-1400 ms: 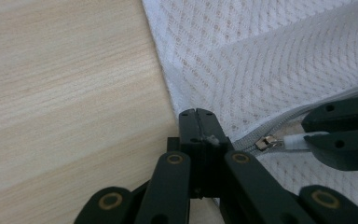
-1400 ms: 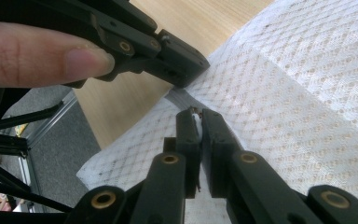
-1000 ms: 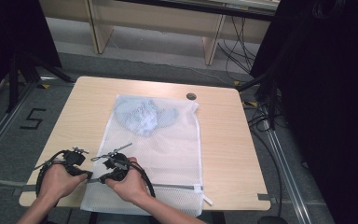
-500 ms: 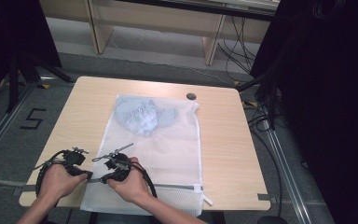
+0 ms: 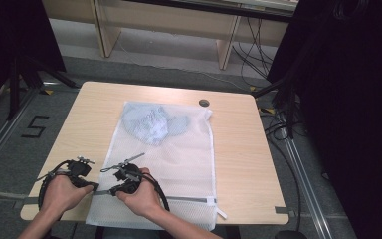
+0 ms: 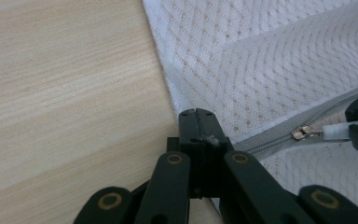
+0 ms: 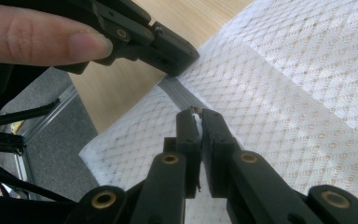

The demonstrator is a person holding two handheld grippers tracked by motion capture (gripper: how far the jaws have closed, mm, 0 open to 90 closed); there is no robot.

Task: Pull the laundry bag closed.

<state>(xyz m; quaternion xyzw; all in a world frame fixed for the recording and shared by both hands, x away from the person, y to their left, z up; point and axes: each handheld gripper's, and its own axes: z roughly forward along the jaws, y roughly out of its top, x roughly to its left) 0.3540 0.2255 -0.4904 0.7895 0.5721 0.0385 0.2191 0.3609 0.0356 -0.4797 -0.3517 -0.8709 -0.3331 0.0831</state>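
Nothing much has shifted; both hands hold near the desk's front edge. My left gripper clamps the mesh bag's zipper end, my right gripper pinches the pull. Next, I judge, a steady pull along the zipper.

Both forearms enter from the bottom of the high view. The left gripper has its jaws pressed together. The right gripper sits just beside it, jaws nearly closed, pinching a small tab.
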